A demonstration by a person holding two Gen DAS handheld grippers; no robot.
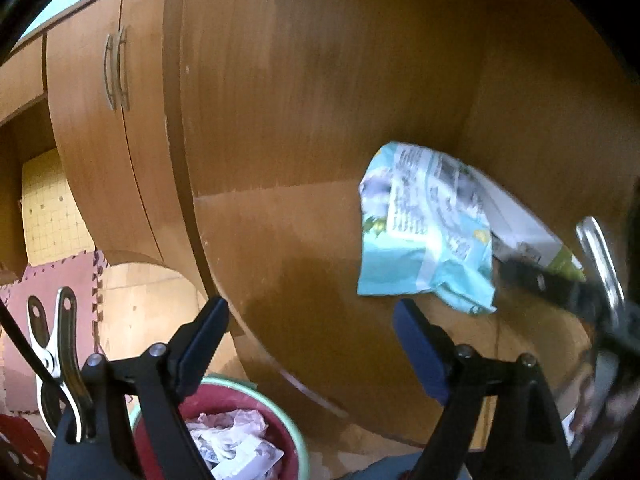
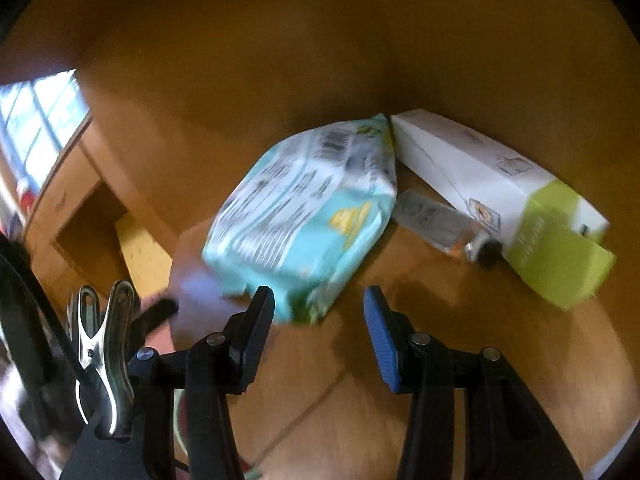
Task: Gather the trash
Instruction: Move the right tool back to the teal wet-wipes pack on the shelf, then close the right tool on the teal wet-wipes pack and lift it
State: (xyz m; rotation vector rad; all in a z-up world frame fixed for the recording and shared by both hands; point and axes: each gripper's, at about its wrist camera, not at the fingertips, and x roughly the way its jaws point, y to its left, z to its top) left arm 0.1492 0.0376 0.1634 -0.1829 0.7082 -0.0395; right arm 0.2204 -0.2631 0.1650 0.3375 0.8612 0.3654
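A light-blue printed wipes packet (image 1: 424, 232) (image 2: 304, 216) lies on the brown wooden desk (image 1: 300, 260) beside a white and lime-green box (image 1: 524, 228) (image 2: 480, 176). A small clear wrapper (image 2: 436, 220) sits between packet and box. My left gripper (image 1: 312, 312) is open wide and empty, held over the desk edge left of the packet. My right gripper (image 2: 318, 296) is open too, its left finger just in front of the packet's near corner; whether it touches is unclear in the blur. Below the desk stands a red bin with a green rim (image 1: 224, 380) holding crumpled wrappers (image 1: 236, 444).
Wooden walls close off the desk at the back and right. A cupboard with metal handles (image 1: 116, 72) stands to the left, over pink foam floor mats (image 1: 60, 280). A window (image 2: 40, 116) shows at the far left. The other tool's metal clip (image 1: 600, 256) blurs past at the right.
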